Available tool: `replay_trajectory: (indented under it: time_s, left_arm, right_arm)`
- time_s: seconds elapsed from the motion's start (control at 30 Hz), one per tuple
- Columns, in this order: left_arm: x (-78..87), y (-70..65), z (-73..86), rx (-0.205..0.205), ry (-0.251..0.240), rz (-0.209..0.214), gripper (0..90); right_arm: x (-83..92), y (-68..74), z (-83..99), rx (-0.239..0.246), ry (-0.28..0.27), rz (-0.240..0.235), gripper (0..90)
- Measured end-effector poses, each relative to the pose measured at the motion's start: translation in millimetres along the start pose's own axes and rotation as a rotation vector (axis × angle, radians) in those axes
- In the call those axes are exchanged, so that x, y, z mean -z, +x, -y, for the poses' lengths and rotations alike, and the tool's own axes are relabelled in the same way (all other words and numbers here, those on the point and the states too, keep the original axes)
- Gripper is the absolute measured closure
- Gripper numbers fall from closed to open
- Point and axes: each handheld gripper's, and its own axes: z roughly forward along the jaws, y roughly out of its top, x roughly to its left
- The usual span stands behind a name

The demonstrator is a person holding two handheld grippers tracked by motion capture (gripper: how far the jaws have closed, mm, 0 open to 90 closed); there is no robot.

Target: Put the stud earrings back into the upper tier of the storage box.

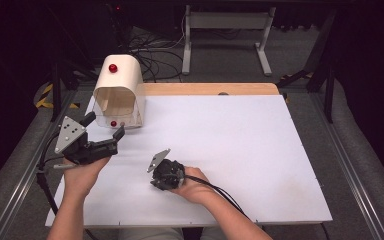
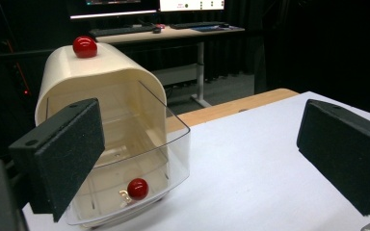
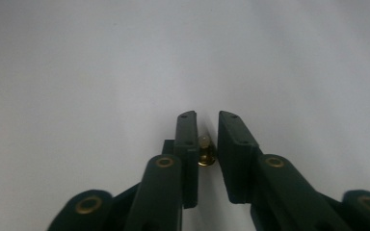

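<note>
A cream, round-topped box (image 1: 120,80) (image 2: 101,72) with a red knob (image 1: 112,68) (image 2: 85,46) on top stands at the table's far left. Its clear door (image 2: 173,144) hangs down in front, with a second red knob (image 2: 138,188) near its lower edge. My left gripper (image 1: 105,125) (image 2: 197,159) is open just in front of the box, its jaws wide apart with nothing between them. My right gripper (image 1: 160,180) (image 3: 207,118) points down at the white tabletop (image 1: 240,140). It is shut on a small brass piece (image 3: 205,153) with a pale tip.
A wooden strip (image 1: 210,89) runs along the table's far edge. Beyond it are a desk frame (image 1: 225,30) and cables on the floor. Metal rails run along both sides of the table. Bare white surface stretches to the right of my right hand.
</note>
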Motion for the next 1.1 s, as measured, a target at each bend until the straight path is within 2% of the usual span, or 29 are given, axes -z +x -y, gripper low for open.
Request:
replay_trajectory:
  time_s: [0.3, 0.5, 0.6, 0.7, 0.93, 1.1]
  left_arm:
    - [0.2, -0.3, 0.0, 0.001, 0.001, 0.001, 3.6]
    - [0.0, 0.0, 0.5, 0.005, -0.002, -0.001, 3.7]
    - [0.1, -0.1, 0.3, 0.000, 0.000, 0.002, 3.7]
    - [0.4, 0.1, 0.3, 0.000, 0.000, 0.002, 3.7]
    - [2.3, 2.0, -0.9, 0.000, -0.005, -0.002, 3.6]
    - [2.2, 1.7, -1.0, -0.003, -0.004, 0.000, 3.6]
  right_arm:
    - [-0.1, 1.4, 0.1, 0.004, -0.005, 0.008, 83.2]
    - [-0.4, 0.2, 2.1, -0.006, -0.029, 0.004, 83.2]
    - [-0.2, 0.6, 2.9, -0.008, -0.042, 0.022, 83.2]
    - [0.8, -0.1, 2.9, -0.013, -0.049, 0.021, 83.2]
    - [9.4, -1.3, 0.0, -0.035, -0.118, 0.044, 83.2]
    - [13.0, -1.4, -1.5, -0.038, -0.146, 0.059, 83.2]
